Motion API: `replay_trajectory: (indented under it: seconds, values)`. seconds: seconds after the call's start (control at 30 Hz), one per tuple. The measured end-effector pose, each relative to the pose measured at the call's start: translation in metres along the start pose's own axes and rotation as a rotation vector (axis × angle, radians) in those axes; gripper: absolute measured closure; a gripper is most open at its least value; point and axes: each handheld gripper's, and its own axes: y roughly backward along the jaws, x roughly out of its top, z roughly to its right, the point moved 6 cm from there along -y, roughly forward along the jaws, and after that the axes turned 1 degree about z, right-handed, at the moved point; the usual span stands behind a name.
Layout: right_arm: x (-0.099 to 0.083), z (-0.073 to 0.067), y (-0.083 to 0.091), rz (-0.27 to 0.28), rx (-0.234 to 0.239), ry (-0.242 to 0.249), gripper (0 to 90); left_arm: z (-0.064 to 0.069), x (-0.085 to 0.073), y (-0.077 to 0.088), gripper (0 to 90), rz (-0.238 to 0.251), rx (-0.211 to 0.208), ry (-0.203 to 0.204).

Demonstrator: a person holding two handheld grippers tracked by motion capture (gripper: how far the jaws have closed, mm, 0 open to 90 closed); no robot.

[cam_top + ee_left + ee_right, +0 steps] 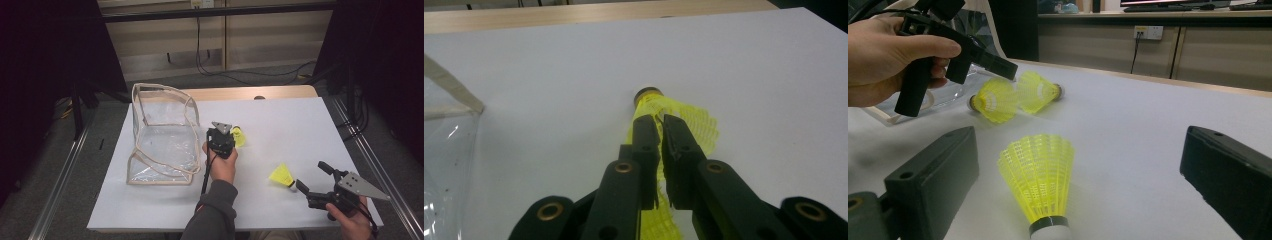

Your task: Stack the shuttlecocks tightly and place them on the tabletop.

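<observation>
Left gripper [660, 125]: fingers pinched onto the mesh skirt of a yellow shuttlecock [684, 117] lying on the white desk [749, 65] beside the clear bag [162, 137]. Right gripper [1073, 165]: fingers wide apart, holding nothing; a second shuttlecock [1040, 175] lies between them, untouched.

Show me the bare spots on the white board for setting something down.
Free: the far right part of the white board, and the near left strip below the clear bag. Crowded: the middle by the left tongs, and around the shuttlecock near the right tongs.
</observation>
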Motion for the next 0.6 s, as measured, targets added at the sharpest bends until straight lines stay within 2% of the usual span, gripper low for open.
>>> replay_trajectory:
  seconds: [0.13,0.23,0.33,0.43,0.5,0.6]
  values:
    - [-0.001,0.001,0.000,-0.005,0.001,0.008,2.0,0.001,0.000,0.000,84.1,0.005,-0.006,0.000]
    - [-0.001,0.001,0.001,-0.005,-0.002,0.007,2.0,0.005,-0.002,0.004,81.9,0.002,-0.021,-0.003]
    - [-0.001,0.001,0.001,-0.006,-0.004,0.007,2.0,0.008,0.001,0.011,81.0,0.021,-0.033,-0.007]
    - [0.000,0.000,0.001,-0.004,0.000,0.009,2.0,0.012,0.000,0.020,75.1,0.030,-0.039,-0.004]
    - [-0.001,-0.001,0.001,-0.006,-0.001,0.004,2.0,0.014,-0.002,0.025,71.3,0.041,-0.053,0.002]
    - [-0.001,0.000,0.001,-0.008,-0.002,0.011,2.0,0.019,-0.008,0.033,65.8,0.034,-0.077,0.016]
